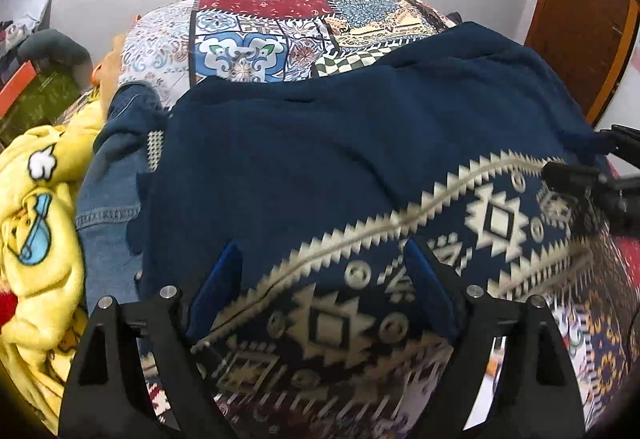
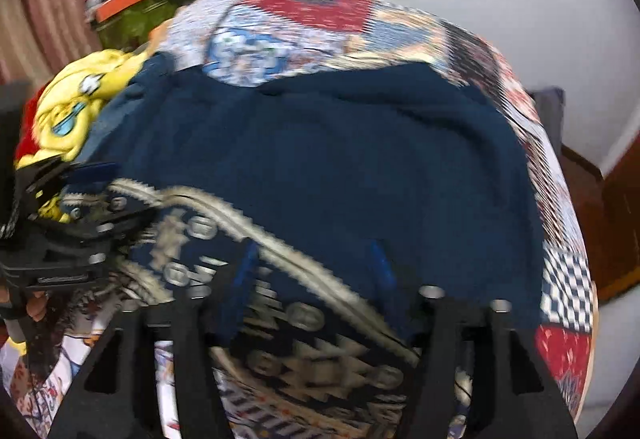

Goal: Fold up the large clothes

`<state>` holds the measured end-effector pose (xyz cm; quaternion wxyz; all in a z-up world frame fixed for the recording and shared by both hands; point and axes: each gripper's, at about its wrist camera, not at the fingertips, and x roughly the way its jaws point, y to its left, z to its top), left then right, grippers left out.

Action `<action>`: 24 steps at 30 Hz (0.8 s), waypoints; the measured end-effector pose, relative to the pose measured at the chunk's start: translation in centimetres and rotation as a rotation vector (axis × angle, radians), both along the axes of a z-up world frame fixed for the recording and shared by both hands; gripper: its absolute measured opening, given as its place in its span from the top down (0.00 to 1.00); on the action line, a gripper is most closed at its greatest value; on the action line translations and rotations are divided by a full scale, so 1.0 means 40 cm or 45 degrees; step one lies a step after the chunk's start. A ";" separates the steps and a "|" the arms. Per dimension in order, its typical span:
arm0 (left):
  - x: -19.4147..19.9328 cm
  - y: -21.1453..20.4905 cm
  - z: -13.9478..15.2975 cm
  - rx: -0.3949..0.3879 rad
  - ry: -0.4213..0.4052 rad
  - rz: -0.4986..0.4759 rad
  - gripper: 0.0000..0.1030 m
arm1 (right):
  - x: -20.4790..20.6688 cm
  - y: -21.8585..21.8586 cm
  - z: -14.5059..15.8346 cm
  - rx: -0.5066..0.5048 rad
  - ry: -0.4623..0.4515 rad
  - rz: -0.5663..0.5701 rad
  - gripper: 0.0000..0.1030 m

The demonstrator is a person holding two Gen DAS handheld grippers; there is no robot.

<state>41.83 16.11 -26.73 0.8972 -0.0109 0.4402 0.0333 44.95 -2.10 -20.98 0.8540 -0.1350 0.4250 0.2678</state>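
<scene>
Spreading wide over the patterned band, the left gripper has both blue pads clear of the cloth, nothing pinched. The right gripper stands parted too, its pads just above the same sweater, gripping nothing. The sweater lies flat beyond both, plain navy farther out, white zigzag border nearest. Under it is a patchwork bedspread. Left of the left gripper are denim and a yellow blanket.
</scene>
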 end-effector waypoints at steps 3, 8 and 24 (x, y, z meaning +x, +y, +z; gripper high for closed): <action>-0.029 0.028 0.002 0.012 -0.006 0.018 0.17 | 0.006 -0.078 -0.012 0.012 0.037 -0.079 0.26; -0.074 0.089 -0.016 0.015 0.019 0.080 0.14 | -0.010 -0.176 -0.018 0.011 0.074 -0.165 0.26; -0.260 0.276 0.045 -0.020 0.003 0.583 0.14 | -0.117 -0.346 0.049 0.057 0.127 -0.364 0.26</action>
